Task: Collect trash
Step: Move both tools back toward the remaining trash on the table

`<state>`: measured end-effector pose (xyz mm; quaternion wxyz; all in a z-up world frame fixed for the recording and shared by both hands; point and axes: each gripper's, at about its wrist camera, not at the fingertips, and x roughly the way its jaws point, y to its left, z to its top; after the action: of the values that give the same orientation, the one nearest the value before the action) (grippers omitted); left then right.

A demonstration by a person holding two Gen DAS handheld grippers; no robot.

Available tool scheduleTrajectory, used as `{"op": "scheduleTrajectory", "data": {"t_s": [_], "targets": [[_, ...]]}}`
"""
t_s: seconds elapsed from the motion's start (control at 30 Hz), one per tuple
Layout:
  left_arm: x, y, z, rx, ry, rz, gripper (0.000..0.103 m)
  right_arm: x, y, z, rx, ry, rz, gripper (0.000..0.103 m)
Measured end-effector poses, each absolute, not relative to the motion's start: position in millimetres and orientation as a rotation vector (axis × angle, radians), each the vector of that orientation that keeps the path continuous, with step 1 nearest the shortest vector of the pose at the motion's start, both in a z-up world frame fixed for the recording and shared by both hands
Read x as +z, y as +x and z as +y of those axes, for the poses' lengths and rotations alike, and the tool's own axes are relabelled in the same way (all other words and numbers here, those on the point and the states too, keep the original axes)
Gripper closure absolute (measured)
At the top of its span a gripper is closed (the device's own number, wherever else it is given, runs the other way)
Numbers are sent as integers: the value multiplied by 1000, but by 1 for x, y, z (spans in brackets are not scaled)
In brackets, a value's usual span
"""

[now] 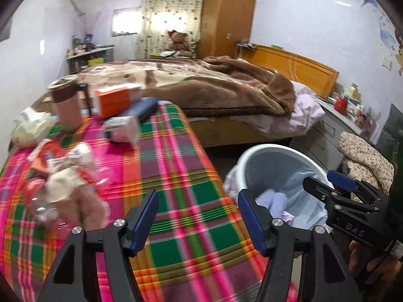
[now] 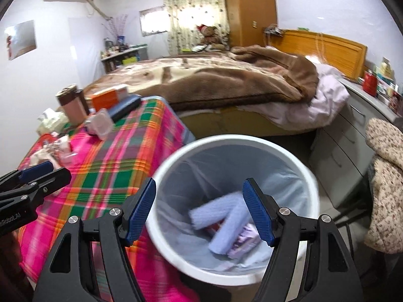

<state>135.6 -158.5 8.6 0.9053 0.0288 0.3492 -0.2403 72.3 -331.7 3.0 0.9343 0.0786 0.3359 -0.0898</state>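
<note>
A white bin (image 2: 226,139) with a pale liner stands on the floor beside the table; light blue crumpled pieces (image 2: 221,217) lie inside it, blurred. My right gripper (image 2: 200,188) hangs open over the bin's mouth with nothing between its fingers; in the left wrist view the right gripper (image 1: 318,178) sits at the bin's (image 1: 267,149) right rim. My left gripper (image 1: 197,201) is open and empty above the plaid tablecloth (image 1: 176,176), near its bin-side edge. A heap of wrappers and crumpled tissue (image 1: 63,176) lies on the cloth to its left. The left gripper (image 2: 59,170) shows beside that heap.
At the table's far end stand a brown mug (image 1: 66,105), an orange box (image 1: 113,102), a dark case (image 1: 143,108), a small white box (image 1: 122,129) and a tissue pack (image 1: 30,125). A bed with a brown blanket (image 1: 201,85) lies behind. Grey drawers (image 2: 345,136) and a draped chair (image 2: 385,176) flank the bin.
</note>
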Motion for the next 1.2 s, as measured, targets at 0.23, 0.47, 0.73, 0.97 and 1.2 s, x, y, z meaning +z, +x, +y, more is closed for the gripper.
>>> {"op": "scheduleTrajectory", "data": {"t_s": [0.23,0.47,0.73,0.97,1.2], "targets": [[12,136,-103,-397,10,695,38,1,83,-300,-111,149,692,30],[13,138,-45,-297,-51,689,38,2,89,-268,-20,136,682,30],[5,147,10,-191,-100,708,37,0,100,-231,77,101,692,30],[-3,170,44,-139,-175,738,36,-4,117,-200,160,85,710,30],[-15,206,60,-170,-300,798,33,-12,130,-178,234,56,744,30]]}}
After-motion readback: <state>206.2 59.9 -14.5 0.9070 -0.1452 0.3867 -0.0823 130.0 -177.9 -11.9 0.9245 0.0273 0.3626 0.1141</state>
